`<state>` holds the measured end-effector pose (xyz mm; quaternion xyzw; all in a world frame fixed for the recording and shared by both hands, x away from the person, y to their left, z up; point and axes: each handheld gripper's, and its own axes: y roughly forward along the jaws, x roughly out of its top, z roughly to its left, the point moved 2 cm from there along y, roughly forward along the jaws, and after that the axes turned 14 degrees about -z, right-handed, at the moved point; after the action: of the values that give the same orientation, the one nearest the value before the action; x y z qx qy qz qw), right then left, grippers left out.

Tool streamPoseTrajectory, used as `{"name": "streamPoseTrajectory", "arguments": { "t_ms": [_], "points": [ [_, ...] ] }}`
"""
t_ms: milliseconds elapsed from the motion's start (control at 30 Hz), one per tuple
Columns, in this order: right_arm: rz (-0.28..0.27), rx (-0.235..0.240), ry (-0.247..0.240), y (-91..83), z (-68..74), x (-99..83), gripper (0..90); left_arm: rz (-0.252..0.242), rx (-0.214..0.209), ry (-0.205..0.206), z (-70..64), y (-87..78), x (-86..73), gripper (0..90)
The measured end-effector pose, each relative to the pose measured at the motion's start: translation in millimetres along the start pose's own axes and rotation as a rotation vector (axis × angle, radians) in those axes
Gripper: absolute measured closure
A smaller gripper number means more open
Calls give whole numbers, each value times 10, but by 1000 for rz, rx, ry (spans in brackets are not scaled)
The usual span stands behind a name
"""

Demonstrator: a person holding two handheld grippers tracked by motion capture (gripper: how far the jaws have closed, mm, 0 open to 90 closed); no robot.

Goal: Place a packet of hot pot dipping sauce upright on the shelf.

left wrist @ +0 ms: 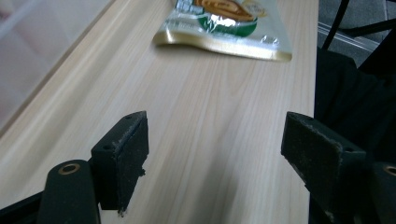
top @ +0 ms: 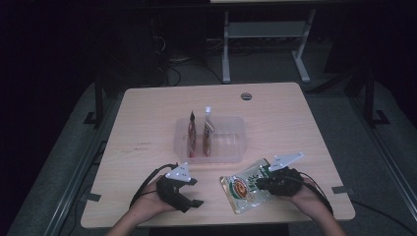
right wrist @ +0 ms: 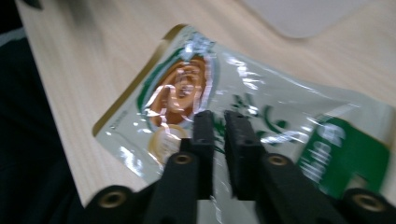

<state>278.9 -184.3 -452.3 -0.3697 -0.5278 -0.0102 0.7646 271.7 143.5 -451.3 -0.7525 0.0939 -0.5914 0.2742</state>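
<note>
Black jaws of the right gripper (right wrist: pixel 215 128) are standing nearly closed, pinching the glossy snack pouch (right wrist: pixel 224 112) near its middle while it is lying flat on the table (top: pixel 147 132). Its long axis is running diagonally away toward the clear bin (top: pixel 236 147) ahead. Off to the side, the left gripper (left wrist: pixel 215 154) is idling wide open, holding nothing. Blur is making the pinch itself hard to confirm.
</note>
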Motion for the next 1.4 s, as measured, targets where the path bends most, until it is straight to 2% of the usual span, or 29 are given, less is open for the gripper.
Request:
{"name": "streamPoseTrajectory", "arguments": {
  "t_ms": [133,233,500,800,933,1133,1333,1400],
  "points": [
    [-19,-53,27,-117,-79,-22,583,-6,2,17,-12,74,89,230],
    [-24,-83,43,-166,-122,-32,497,-16,7,25,-5,152,180,230],
    [-29,-136,62,-277,-210,-133,387,-23,14,42,24,415,372,230],
    [-56,-179,101,-396,-332,-193,337,-9,-5,43,19,818,480,230],
    [-66,-177,106,-392,-365,-205,323,1,0,45,42,958,478,230],
    [-67,-183,105,-393,-386,-214,314,24,10,41,84,1121,449,232],
    [-65,-188,102,-391,-389,-223,313,23,-7,37,89,1205,422,248],
    [-63,-190,109,-393,-387,-223,313,19,-20,29,83,1211,410,285]
  ]
}}
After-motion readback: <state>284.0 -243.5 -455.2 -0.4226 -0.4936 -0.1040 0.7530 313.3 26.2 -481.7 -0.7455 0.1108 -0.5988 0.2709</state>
